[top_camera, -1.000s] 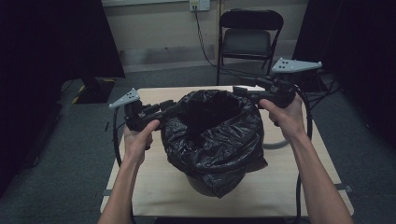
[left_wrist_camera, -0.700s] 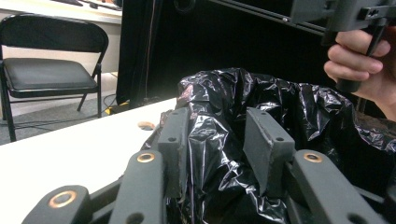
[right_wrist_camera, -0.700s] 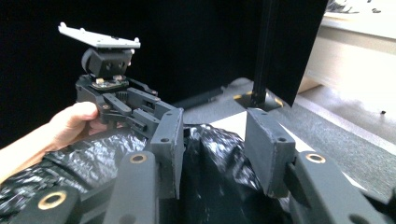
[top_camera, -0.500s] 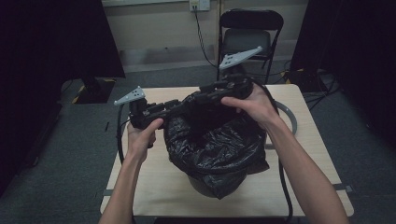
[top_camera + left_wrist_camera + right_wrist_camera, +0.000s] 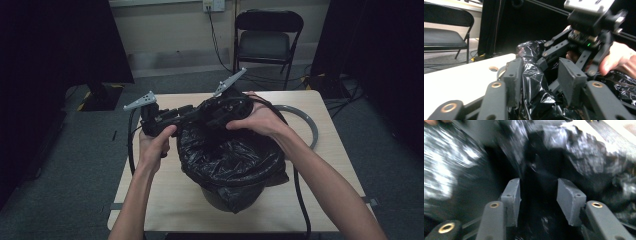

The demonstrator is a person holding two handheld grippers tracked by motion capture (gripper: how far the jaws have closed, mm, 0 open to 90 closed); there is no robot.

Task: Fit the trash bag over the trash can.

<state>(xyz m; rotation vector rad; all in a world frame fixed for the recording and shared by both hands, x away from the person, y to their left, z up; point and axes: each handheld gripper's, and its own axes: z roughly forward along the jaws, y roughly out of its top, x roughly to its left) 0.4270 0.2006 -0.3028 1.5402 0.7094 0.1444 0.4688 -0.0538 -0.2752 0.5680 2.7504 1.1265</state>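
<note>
Left claw (image 5: pixel 541 82) has black bag (image 5: pixel 534 77) folded between its jaws.

high view above the person's side, looking forward and down on counter (image 5: pixel 165 197), each claw view close along its jaws, all three sharing black bag (image 5: pixel 235 160)

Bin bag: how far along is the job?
Done: the black bag already lines the bin and drapes over its rim. In hand: both grippers meet at the bag's left rim; a fold stands between the left gripper pads, not clearly pinched, and the right gripper points into the plastic, jaws apart. Left: gathering or seating the rim, judging by its crumpled edge.
</note>
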